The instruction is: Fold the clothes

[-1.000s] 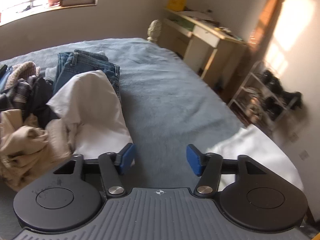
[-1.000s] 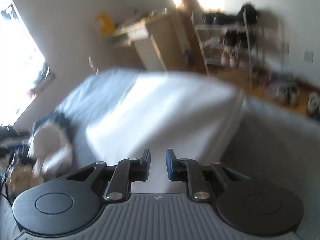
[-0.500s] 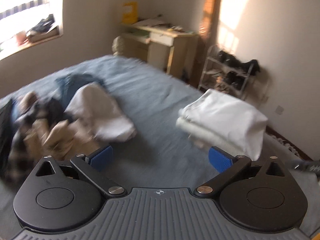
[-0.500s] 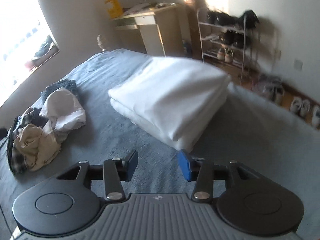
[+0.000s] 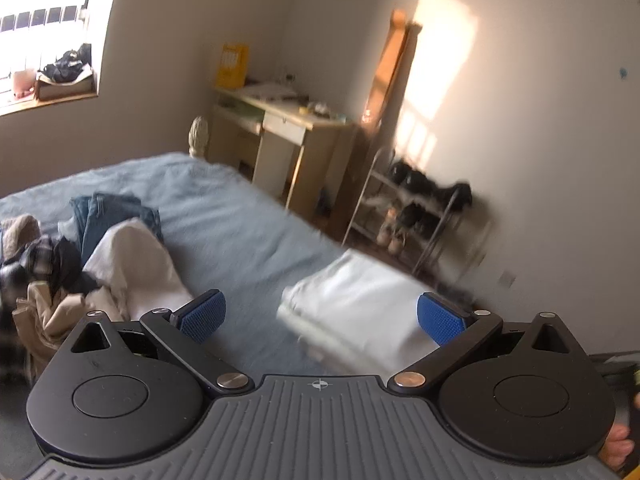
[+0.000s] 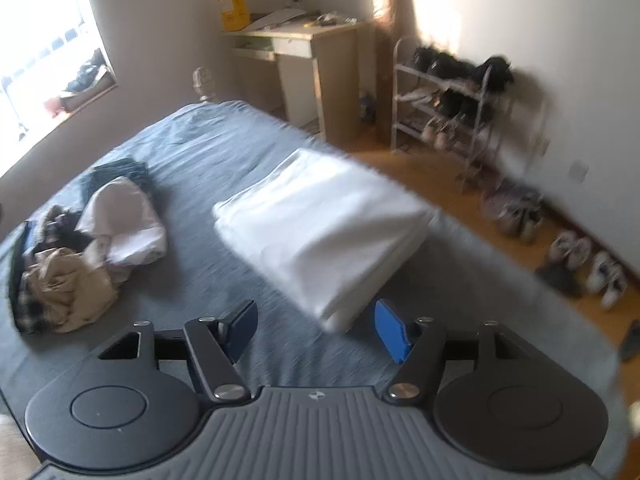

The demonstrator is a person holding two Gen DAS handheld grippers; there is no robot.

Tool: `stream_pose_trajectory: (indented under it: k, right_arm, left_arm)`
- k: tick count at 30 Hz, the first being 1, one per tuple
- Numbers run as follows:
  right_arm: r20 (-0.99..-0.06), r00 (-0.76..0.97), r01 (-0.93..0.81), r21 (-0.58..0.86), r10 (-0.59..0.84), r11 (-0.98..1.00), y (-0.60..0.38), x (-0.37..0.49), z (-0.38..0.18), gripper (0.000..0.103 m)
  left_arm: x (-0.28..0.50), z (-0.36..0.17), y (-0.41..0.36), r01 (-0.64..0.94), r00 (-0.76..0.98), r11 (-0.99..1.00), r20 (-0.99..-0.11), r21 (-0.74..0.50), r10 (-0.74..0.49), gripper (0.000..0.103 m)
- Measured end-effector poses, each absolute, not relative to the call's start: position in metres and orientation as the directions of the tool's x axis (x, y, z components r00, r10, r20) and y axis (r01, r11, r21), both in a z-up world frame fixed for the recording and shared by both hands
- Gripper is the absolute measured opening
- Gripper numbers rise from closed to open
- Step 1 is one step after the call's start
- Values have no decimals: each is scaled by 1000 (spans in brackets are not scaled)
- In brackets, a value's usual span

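A folded white garment lies on the blue bed near its right edge, also seen as the folded white garment in the left wrist view. My right gripper hovers above and short of it, jaws opening, nothing between them. My left gripper is wide open and empty, raised over the bed. A heap of unfolded clothes sits at the left: a white piece, tan cloth, plaid and jeans. The same heap of clothes shows in the left wrist view.
A wooden desk with a yellow box stands past the bed. A metal shoe rack lines the right wall, and loose shoes lie on the wooden floor. A window sill at the far left holds clutter.
Both grippers have risen and drawn back from the folded white garment, which now lies free on the bed. Both sets of jaws have spread wider.
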State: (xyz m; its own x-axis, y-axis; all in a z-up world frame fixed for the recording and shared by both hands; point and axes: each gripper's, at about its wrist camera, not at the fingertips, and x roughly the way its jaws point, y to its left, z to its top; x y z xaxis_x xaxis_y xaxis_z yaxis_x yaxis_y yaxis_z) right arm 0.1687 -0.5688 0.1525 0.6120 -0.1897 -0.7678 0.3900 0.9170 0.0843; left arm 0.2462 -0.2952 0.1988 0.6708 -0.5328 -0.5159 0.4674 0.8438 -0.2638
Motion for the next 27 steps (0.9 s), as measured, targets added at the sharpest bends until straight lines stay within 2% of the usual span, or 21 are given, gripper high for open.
stream_pose_trajectory:
  k: [4,9,11,15,18,21,24,27]
  right_arm:
    - [-761,607,429,70,-230,900,-551,202,152,68]
    - [-710,643,459,59,-285,887,-512,210,166,69]
    - [-672,663,492,59,-330,868,-501,203,174,76]
    - [-645,624,583,8,-442,812,-475,176,166,77]
    - [-614,617,610,-24,-493,792,-455,151,146,88]
    - [-584,600,623,-89,-547,777,-439,139,124,92]
    - [-587,585,650,-72,-559,756,-431,133,108,95]
    - [-579,570,669,-85,-583,738,-419,122,89,96]
  left_arm:
    - [239,216,-273,439,701,874,-530,-207,-477,103]
    - [234,227,-245,395,765,918,-567,38,-306,103]
    - [237,225,-238,395,788,913,-546,98,-283,103]
    - [249,202,-232,407,789,911,-527,65,-315,103]
    - [257,169,-232,460,743,888,-556,20,-372,103]
    - [265,132,-230,511,711,857,-595,69,-376,103]
    - [266,99,-227,531,710,843,-588,85,-388,103]
    - [265,68,-226,543,687,840,-568,-13,-453,102]
